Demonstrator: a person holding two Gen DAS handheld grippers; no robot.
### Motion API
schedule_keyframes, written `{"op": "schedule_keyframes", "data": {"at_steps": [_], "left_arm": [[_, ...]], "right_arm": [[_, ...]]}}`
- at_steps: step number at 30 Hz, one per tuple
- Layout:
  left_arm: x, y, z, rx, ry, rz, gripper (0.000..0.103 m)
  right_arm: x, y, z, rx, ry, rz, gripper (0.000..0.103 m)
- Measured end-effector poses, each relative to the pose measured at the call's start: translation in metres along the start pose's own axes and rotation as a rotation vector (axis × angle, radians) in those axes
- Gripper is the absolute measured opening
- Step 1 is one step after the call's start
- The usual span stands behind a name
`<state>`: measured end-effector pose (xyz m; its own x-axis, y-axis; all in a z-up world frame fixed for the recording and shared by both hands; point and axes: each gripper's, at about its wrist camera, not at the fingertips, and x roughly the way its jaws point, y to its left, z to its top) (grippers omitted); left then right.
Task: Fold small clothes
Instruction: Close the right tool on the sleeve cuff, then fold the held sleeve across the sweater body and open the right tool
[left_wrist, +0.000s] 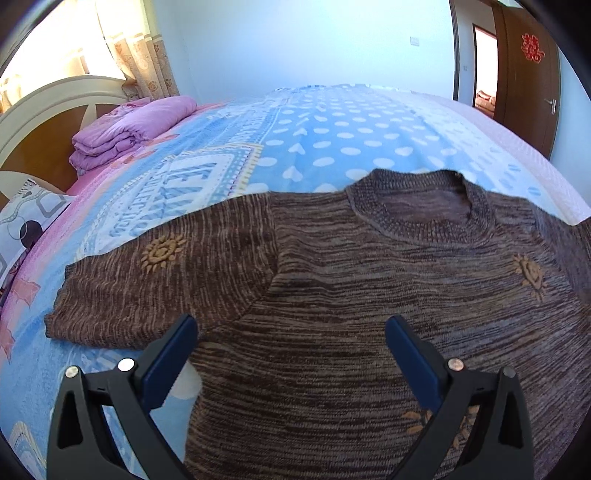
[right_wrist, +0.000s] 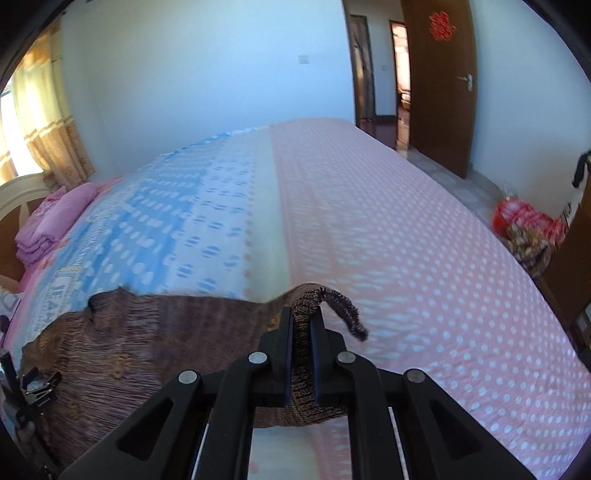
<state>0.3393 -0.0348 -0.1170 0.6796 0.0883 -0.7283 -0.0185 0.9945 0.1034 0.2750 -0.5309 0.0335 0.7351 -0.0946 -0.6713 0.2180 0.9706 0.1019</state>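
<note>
A brown knit sweater (left_wrist: 369, 295) with orange sun motifs lies flat on the bed, neck opening toward the far side, its left sleeve stretched out to the left. My left gripper (left_wrist: 291, 328) is open just above the sweater's chest, its blue pads (left_wrist: 170, 362) wide apart and empty. My right gripper (right_wrist: 302, 325) is shut on the sweater's right sleeve cuff (right_wrist: 332, 299) and holds it lifted off the bed, the ribbed end curling over to the right. The sweater body (right_wrist: 147, 332) spreads to the left in the right wrist view.
The bed (left_wrist: 332, 140) has a blue dotted blanket and a pink dotted sheet (right_wrist: 406, 240). A folded purple quilt (left_wrist: 129, 129) and a pillow (left_wrist: 29, 221) lie by the headboard. A red bag (right_wrist: 524, 221) sits on the floor near an open brown door (right_wrist: 439, 81).
</note>
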Motion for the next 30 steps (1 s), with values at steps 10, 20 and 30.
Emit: {"op": "schedule_keyframes", "data": {"at_steps": [10, 20, 30], "left_arm": [[-0.005, 0.011, -0.009, 0.009, -0.027, -0.047, 0.103], [0.003, 0.031, -0.019, -0.046, -0.007, -0.092, 0.103], [0.008, 0.039, -0.021, -0.079, 0.018, -0.067, 0.103]], "right_arm": [[-0.025, 0.115, 0.018, -0.141, -0.023, 0.131, 0.007], [0.002, 0.239, 0.004, -0.265, 0.033, 0.256, 0.007], [0.124, 0.356, -0.092, -0.279, 0.279, 0.430, 0.013]]}}
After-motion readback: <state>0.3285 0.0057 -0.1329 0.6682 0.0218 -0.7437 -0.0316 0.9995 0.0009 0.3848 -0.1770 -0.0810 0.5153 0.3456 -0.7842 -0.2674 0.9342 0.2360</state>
